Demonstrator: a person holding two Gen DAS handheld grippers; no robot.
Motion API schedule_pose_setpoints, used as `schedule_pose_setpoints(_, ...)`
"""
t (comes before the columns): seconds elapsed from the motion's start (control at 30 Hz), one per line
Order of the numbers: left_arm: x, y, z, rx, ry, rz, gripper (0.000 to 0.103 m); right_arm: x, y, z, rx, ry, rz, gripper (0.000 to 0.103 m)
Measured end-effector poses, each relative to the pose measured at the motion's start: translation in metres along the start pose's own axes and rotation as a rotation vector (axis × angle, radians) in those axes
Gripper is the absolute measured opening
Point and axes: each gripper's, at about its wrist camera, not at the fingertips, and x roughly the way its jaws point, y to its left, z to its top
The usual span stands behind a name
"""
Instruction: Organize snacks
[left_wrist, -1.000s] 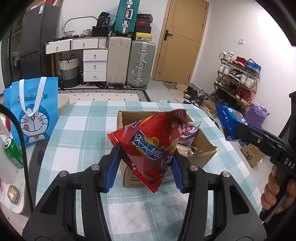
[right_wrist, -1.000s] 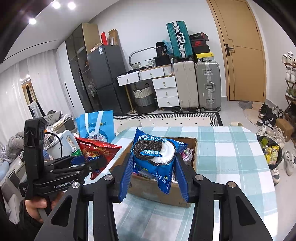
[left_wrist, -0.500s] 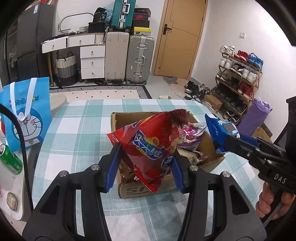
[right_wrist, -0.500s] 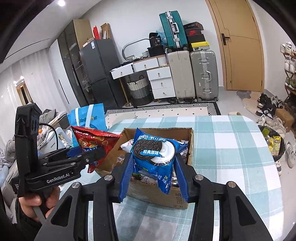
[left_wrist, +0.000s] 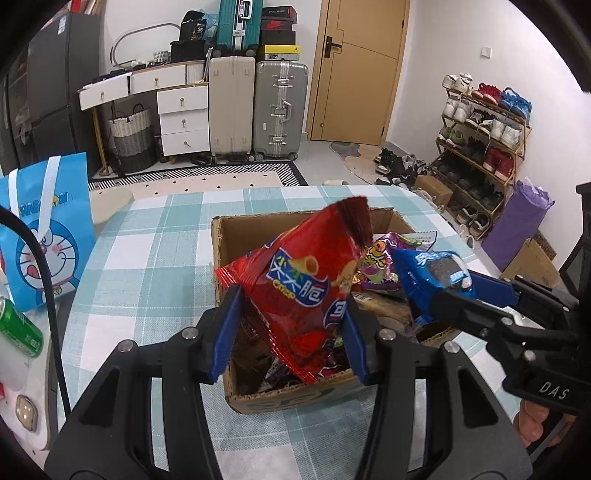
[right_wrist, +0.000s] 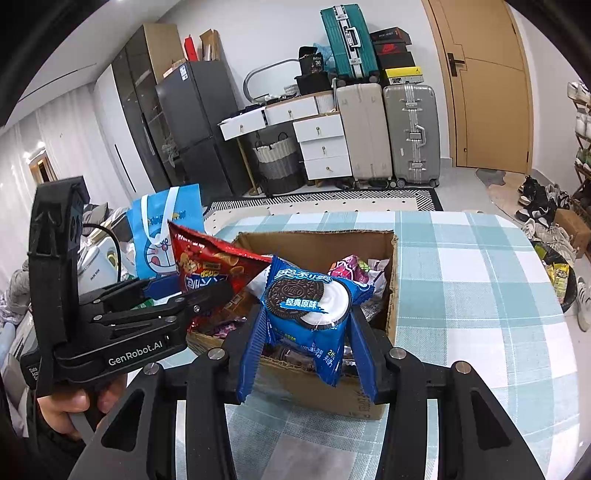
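My left gripper (left_wrist: 291, 328) is shut on a red chip bag (left_wrist: 299, 284), which hangs over the near left part of an open cardboard box (left_wrist: 221, 236). My right gripper (right_wrist: 308, 350) is shut on a blue Oreo packet (right_wrist: 310, 306) above the box's near side (right_wrist: 354, 398). Each view shows the other hand: the Oreo packet (left_wrist: 439, 269) at the right of the left wrist view, the chip bag (right_wrist: 210, 266) at the left of the right wrist view. Several snack packs (left_wrist: 384, 266) lie inside the box.
The box stands on a table with a teal checked cloth (right_wrist: 461, 280). A blue cartoon gift bag (left_wrist: 48, 225) and a green can (left_wrist: 18, 328) sit at the table's left edge. Suitcases (left_wrist: 280, 107), drawers and a shoe rack (left_wrist: 480, 147) line the room behind.
Both grippers have come closer to the box and lower, each still holding its snack. The box now fills more of both views, and the two snacks sit nearer each other.
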Motion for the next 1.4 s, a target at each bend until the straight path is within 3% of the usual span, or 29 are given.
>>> schedule_pose_setpoints(0.2, 0.011, -0.002, 0.0, 0.017, 0.024, 0.018, 0.048, 0.014, -0.001, 0.0, 0.009, 0.016, 0.003, 0.045)
schedule_pose_setpoints(0.47, 0.011, 0.001, -0.003, 0.014, 0.028, 0.008, 0.051, 0.002, 0.002, 0.003, -0.006, -0.037, 0.014, 0.048)
schedule_pose_setpoints(0.6, -0.003, 0.002, -0.004, 0.008, 0.008, -0.012, 0.087, -0.006, 0.002, 0.0, -0.012, -0.045, -0.005, 0.056)
schedule_pose_setpoints(0.7, -0.014, 0.003, -0.006, 0.017, -0.019, -0.002, 0.096, -0.013, 0.0, -0.005, -0.006, -0.049, -0.011, 0.087)
schedule_pose_setpoints(0.73, -0.017, 0.003, -0.008, 0.019, -0.023, -0.005, 0.103, -0.017, -0.001, -0.007, -0.002, -0.056, -0.008, 0.089)
schedule_pose_setpoints(0.87, -0.035, 0.005, -0.018, 0.023, -0.058, -0.018, 0.102, -0.029, -0.003, -0.018, -0.004, -0.072, -0.017, 0.102)
schedule_pose_setpoints(1.4, -0.095, 0.024, -0.08, 0.009, -0.208, -0.025, 0.102, -0.066, -0.006, -0.068, -0.028, -0.205, -0.023, 0.103)
